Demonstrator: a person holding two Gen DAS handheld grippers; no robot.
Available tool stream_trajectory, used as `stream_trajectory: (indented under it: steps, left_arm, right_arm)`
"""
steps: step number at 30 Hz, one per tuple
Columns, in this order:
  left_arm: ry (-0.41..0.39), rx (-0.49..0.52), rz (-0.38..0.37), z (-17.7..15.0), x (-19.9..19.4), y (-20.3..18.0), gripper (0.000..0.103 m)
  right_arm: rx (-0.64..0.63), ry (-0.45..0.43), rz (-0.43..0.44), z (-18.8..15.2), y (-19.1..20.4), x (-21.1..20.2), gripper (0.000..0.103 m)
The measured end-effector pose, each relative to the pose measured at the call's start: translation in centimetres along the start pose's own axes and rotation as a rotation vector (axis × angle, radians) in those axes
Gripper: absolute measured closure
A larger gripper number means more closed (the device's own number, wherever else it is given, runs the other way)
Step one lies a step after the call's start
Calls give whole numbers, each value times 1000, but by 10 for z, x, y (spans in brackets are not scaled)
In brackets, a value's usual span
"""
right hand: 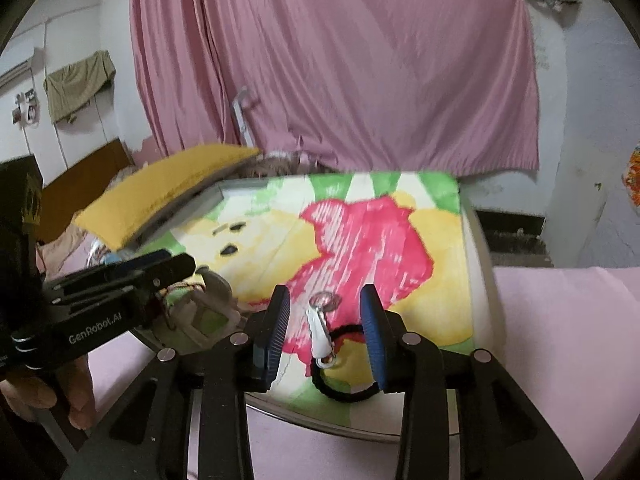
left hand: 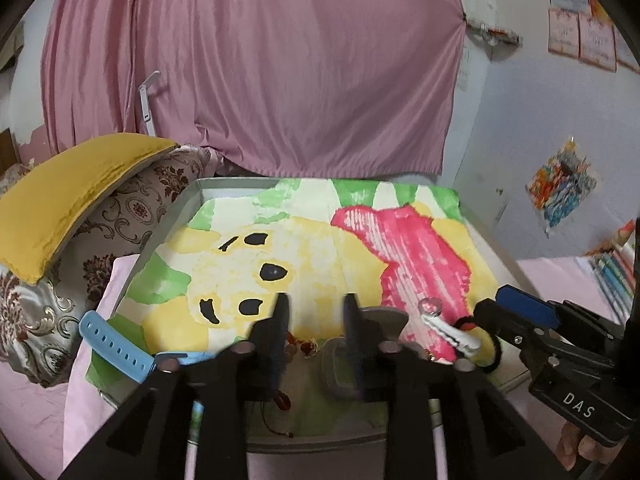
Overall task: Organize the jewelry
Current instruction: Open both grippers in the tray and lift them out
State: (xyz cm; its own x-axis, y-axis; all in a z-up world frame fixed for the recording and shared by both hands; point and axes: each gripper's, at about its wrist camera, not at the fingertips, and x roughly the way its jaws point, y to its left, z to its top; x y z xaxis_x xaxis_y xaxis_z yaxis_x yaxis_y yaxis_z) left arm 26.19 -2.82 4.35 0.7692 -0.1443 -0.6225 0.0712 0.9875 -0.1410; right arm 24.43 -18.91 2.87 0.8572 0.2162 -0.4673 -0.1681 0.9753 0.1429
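Left gripper [left hand: 316,316] jaws apart, nothing clamped; red bead bracelet [left hand: 298,346] lies on tray [left hand: 182,208] just below its fingers. Right gripper [right hand: 325,312] jaws apart, straddling white hair clip [right hand: 320,330] without touching; clip rests on painted paper [right hand: 420,248] beside black hair tie [right hand: 344,394]

Bare painted sheet [right hand: 400,248] beyond the hair clip [right hand: 320,332]; yellow cushion [right hand: 168,196] at left.
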Motion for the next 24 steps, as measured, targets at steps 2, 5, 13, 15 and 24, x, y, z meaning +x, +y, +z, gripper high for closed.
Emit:
stream_trajectory:
  steps: [2,5,13,15,24]
  left_arm:
    - [-25,-16,-8,-1,-7,1,63]
    - [-64,-31,-15,-2,-18,3,51]
    - [-161,-48,-16,-12,-51,7,19]
    - [-184,-49,-18,-18,-60,8,13]
    - [-259,-52,-12,-40,-91,8,1]
  right_arm:
    - [3,-41,-11,1,0,-9,71]
    - [7,-91,-21,1,-1,-22,60]
    - [3,-190,-49,-8,-1,-56,31]
    - [8,-210,-54,-12,-2,-64,26]
    - [9,-278,-46,-30,-7,-101,3]
